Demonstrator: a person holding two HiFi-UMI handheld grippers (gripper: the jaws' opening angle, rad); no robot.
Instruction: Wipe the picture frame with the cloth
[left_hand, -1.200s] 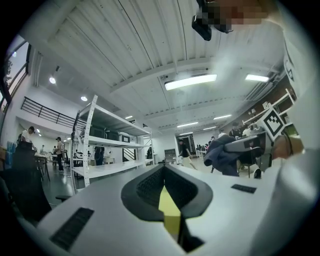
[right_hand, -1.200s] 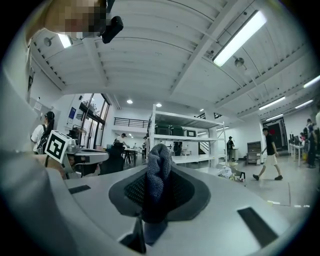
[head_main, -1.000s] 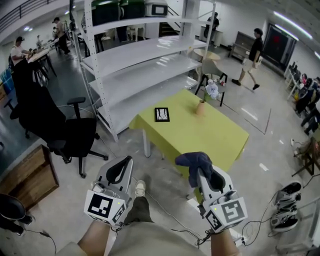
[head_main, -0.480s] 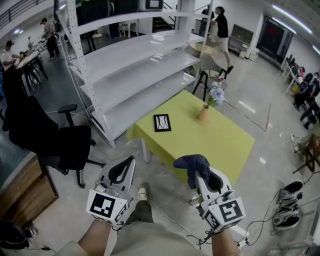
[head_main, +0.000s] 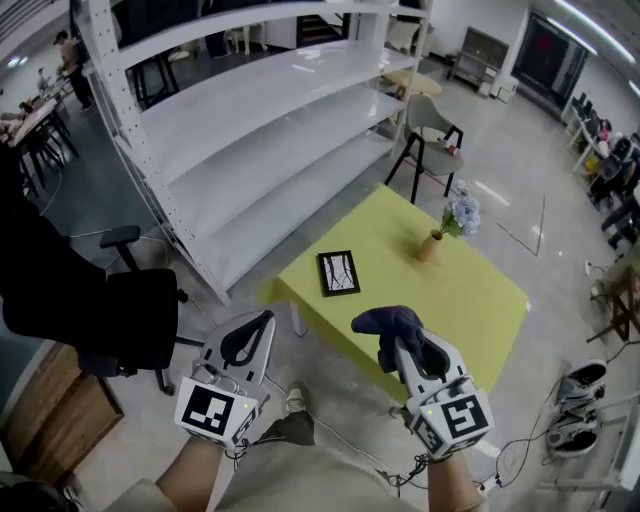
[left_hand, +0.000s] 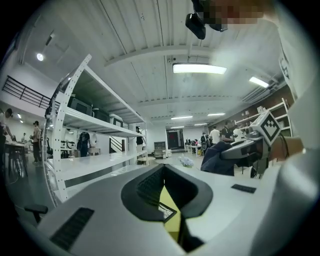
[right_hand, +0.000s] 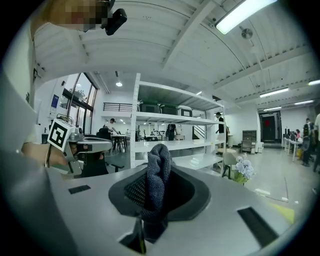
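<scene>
The left gripper (head_main: 257, 324) is held low, near the person, well apart from the bench (head_main: 455, 295). Its fingers (left_hand: 146, 192) are almost together with only a thin slit between, and they hold nothing; I think it waits to steady the frame. The frame (head_main: 338, 273) lies flat at the bench's near left part, untouched. The right gripper (head_main: 393, 347) has its fingers (right_hand: 131, 192) closed on the dark cloth (head_main: 388, 322), which stands up above them, ready for wiping. Wiping has not begun.
</scene>
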